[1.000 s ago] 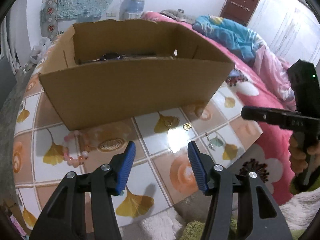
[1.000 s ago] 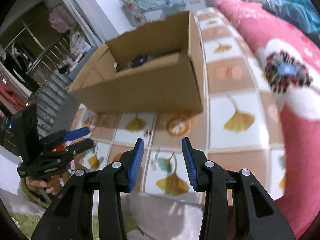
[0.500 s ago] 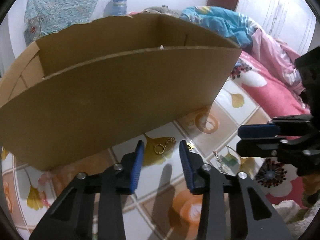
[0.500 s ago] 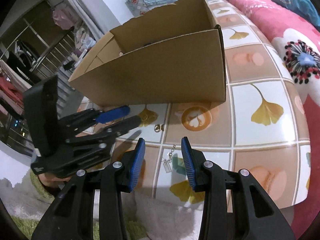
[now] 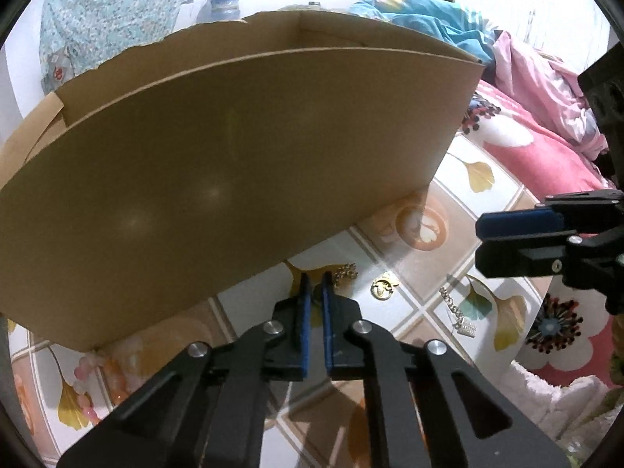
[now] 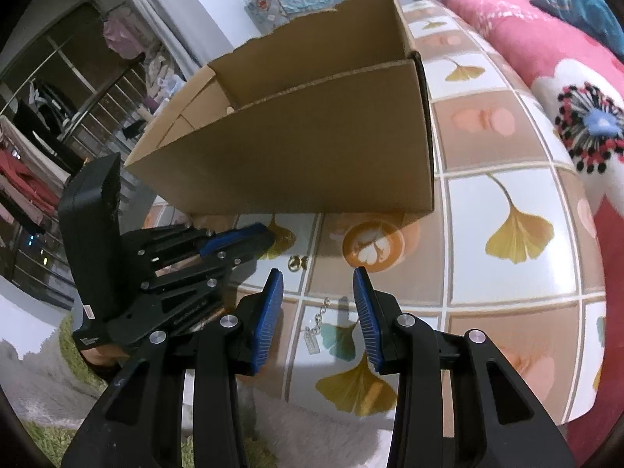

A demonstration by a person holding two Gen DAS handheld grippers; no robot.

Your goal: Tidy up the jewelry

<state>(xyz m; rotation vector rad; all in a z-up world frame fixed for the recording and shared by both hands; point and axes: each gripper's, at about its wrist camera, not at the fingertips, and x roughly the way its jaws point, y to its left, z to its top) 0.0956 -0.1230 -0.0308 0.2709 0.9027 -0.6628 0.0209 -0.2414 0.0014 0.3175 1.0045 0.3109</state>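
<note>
The left gripper [image 5: 315, 279] points down at the counter [image 6: 511, 269], whose top is printed with ginkgo leaves and coffee cups, right in front of the near wall of the open cardboard box [image 5: 218, 179]. Its blue pads stand nearly together, with only a thin slit between them. A short run of gold chain [image 5: 346, 272] shows just to the right of the tips; whether the pads pinch the rest of that piece cannot be told, since the fingers hide it.

Just right of the chain lies a small gold ring-shaped piece [image 5: 383, 285], flat on a white tile and apart from the gripper. Farther right lies a silver chain with a small rectangular tag [image 5: 460, 312] at its near end, stretched diagonally across a leaf print. At the lower left, beside the box's corner, a bracelet of pink and peach beads [image 5: 84, 382] lies on the counter.

The right gripper [image 6: 318, 284] hangs above the counter with its jaws moderately apart and nothing between them; the silver tagged chain lies on the counter below its gap.

A pink floral bedcover [image 6: 546, 46] lies beyond the counter's edge.
</note>
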